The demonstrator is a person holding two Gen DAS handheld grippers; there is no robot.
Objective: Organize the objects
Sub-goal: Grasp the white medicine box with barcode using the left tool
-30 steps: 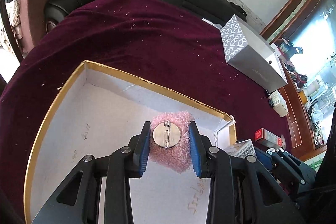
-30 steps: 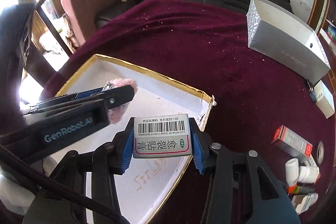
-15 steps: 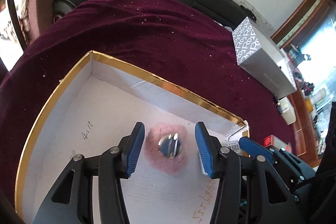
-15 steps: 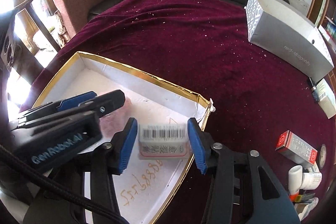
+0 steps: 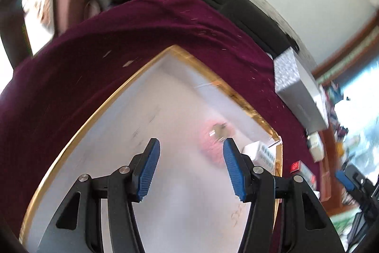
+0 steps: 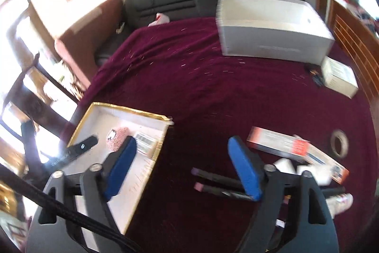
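A gold-rimmed white box (image 5: pixel 109 108) (image 6: pixel 123 109) lies on the maroon cloth. Inside it sit a pink fluffy brooch (image 5: pixel 214 145) (image 6: pixel 116 138) with a metal pin back and a small barcoded medicine box (image 5: pixel 261 153) (image 6: pixel 145 141). My left gripper (image 5: pixel 189 158) hovers over the box floor, jaws opening, nothing between them; the brooch lies just right of it. My right gripper (image 6: pixel 182 163) hangs above bare cloth right of the box, jaws opening wide and empty. Both views are motion-blurred.
A large grey carton (image 6: pixel 272 30) (image 5: pixel 298 89) stands at the back right. Right of my right gripper lie an orange-and-white carton (image 6: pixel 279 145), two dark pens (image 6: pixel 218 184), a tape roll (image 6: pixel 340 144), a white box (image 6: pixel 338 77) and white tubes. A dark sofa lines the far wall.
Left gripper let the pink brooch go into the box and slid left. Right gripper released the barcoded box into the box, opened wide and swung up and to the right over the cloth.
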